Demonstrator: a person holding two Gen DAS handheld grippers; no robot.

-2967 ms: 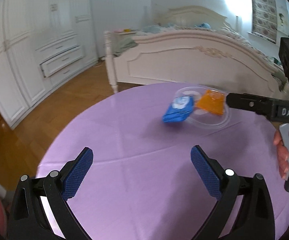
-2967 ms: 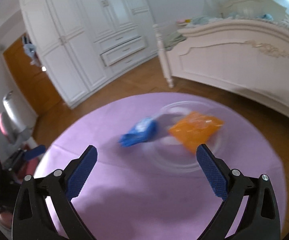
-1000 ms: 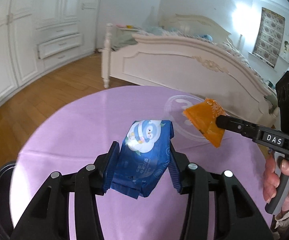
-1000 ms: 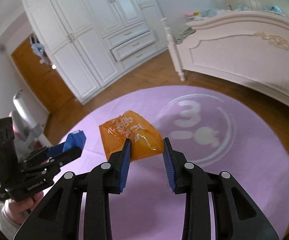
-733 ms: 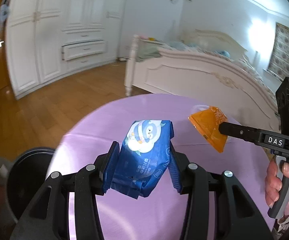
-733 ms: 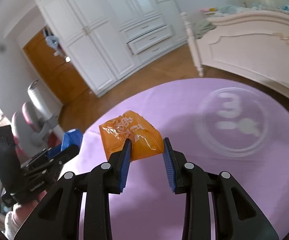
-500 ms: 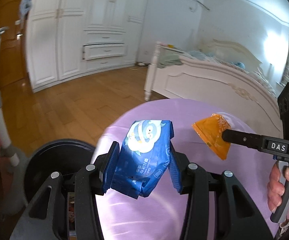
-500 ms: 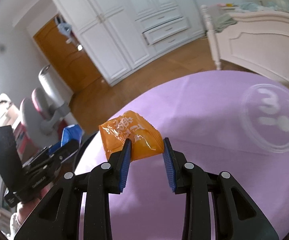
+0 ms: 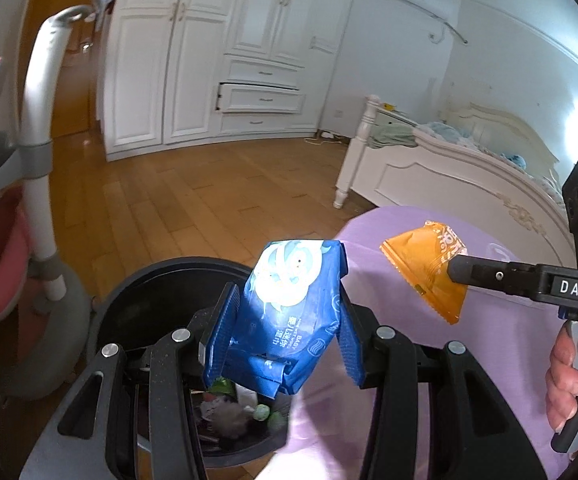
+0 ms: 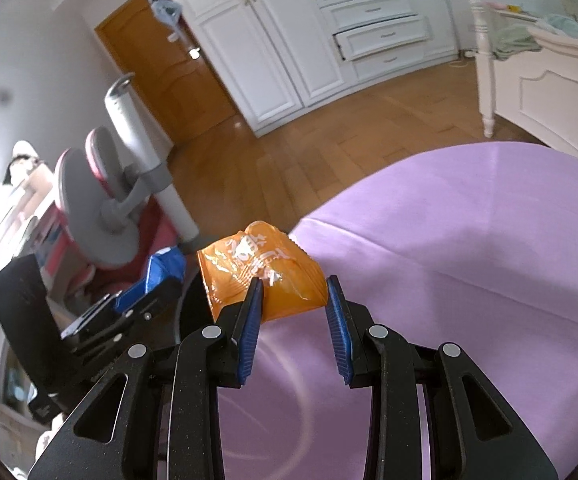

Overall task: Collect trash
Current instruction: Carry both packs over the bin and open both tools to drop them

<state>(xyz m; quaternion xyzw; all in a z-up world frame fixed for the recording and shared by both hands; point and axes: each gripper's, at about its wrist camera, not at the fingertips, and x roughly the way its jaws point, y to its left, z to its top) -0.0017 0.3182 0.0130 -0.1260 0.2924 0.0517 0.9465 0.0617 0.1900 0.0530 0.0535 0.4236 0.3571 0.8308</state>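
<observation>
My left gripper (image 9: 285, 332) is shut on a blue wet-wipes pack (image 9: 289, 312) and holds it over the black trash bin (image 9: 145, 292) beside the table. Rubbish lies in the bin's bottom. My right gripper (image 10: 293, 312) is shut on an orange snack packet (image 10: 261, 272), held above the purple tablecloth (image 10: 449, 260) near the table's left edge. In the left wrist view the orange packet (image 9: 429, 268) hangs to the right of the blue pack, with a hand (image 9: 569, 372) on the right gripper's handle. The right wrist view shows the blue pack (image 10: 165, 264) at the left.
A pink and grey chair (image 9: 17, 184) stands just left of the bin. White wardrobes (image 9: 229, 60) line the far wall, with a wooden door (image 10: 169, 72) beside them. A white bed (image 9: 449, 172) lies behind the table. Wooden floor (image 9: 193, 192) stretches between them.
Both grippers have swung left off the table's middle with their packs held. The bin has come into view under the left gripper, and the clear plate has slid out of sight.
</observation>
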